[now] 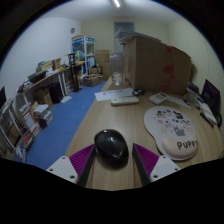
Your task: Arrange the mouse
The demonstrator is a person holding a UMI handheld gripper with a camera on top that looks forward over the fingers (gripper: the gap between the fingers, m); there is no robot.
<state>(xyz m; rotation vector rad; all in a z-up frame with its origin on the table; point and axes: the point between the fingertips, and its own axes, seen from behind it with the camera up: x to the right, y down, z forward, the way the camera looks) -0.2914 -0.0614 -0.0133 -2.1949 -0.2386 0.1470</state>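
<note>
A black computer mouse (111,146) sits on the wooden table (105,115) between my gripper's (113,160) two fingers, toward their tips. The magenta pads (83,158) stand on either side of it. The left pad seems close to or touching the mouse; a gap shows on the right side. The mouse rests on the table. A pale oval mouse pad (172,132) with printed cartoon puppies and the word "PUPPY" lies to the right, beyond the right finger.
A white keyboard-like item (124,99) and a clear bottle (117,68) stand farther back on the table. A monitor (211,97) is at the far right. Cardboard boxes (155,62) stand behind. Blue floor (62,115) and cluttered desks lie to the left.
</note>
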